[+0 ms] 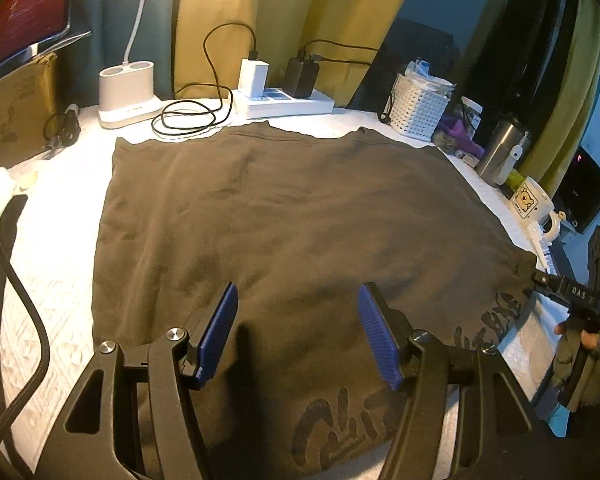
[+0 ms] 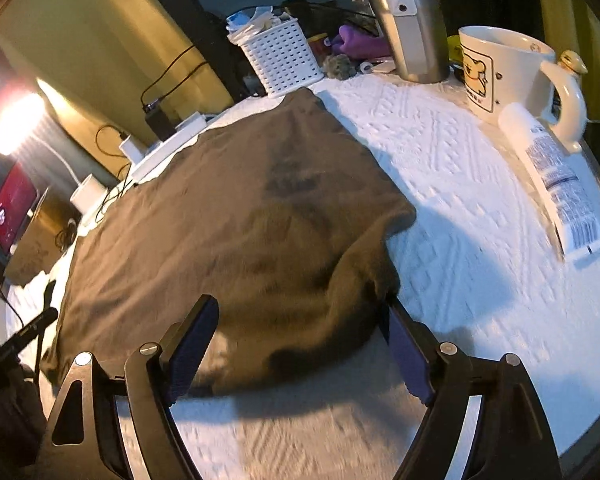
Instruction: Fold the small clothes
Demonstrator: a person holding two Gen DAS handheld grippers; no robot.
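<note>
A dark olive-brown garment (image 1: 280,208) with a dark print near its front hem lies spread flat on the white textured table cover (image 1: 60,280). My left gripper (image 1: 298,304) hovers open over the garment's near edge, nothing between its blue pads. In the right wrist view the same garment (image 2: 228,208) has its near right corner humped up. My right gripper (image 2: 300,320) stands open around that humped cloth; the fabric's edge reaches the right finger (image 2: 404,340), but the pads do not press on it. The right gripper's black body (image 1: 572,300) and a hand show at the left wrist view's right edge.
Along the back stand a white lamp base (image 1: 126,92), a coiled black cable (image 1: 188,116) and a power strip with chargers (image 1: 284,100). A white basket (image 1: 418,108), steel flask (image 1: 500,148), bear mug (image 1: 530,200) and tube (image 2: 552,176) line the right side.
</note>
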